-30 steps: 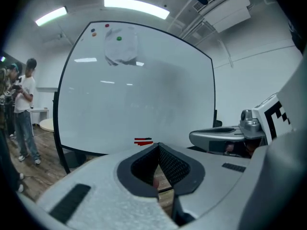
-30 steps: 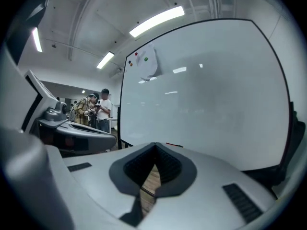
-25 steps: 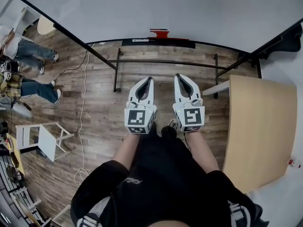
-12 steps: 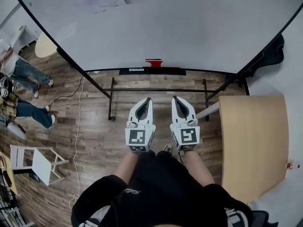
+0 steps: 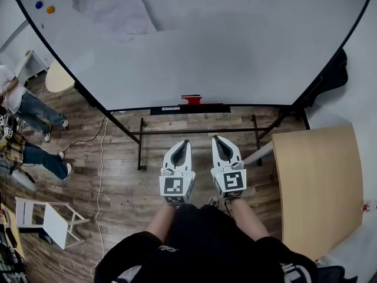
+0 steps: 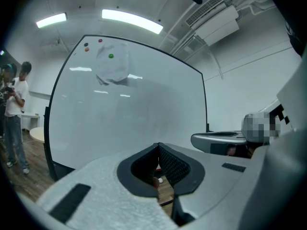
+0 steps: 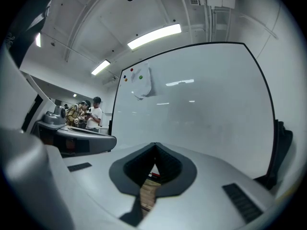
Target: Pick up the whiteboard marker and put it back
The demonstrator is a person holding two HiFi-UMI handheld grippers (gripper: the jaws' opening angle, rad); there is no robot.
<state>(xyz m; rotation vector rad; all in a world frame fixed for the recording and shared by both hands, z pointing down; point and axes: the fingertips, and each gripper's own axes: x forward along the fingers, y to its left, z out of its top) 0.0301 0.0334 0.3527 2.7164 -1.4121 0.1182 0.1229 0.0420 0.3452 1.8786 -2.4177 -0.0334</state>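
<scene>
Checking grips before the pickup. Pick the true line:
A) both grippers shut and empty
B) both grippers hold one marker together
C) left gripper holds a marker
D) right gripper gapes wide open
A: the left gripper and right gripper each show jaws together with nothing between them, facing the whiteboard.

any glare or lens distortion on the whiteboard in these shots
Head view: fisheye bows the whiteboard at its frame, light even, no hard glare. Left gripper view: faint ceiling-light streaks on the board, black corners. Right gripper view: similar streaks, dark corners, edges bowed too.
</scene>
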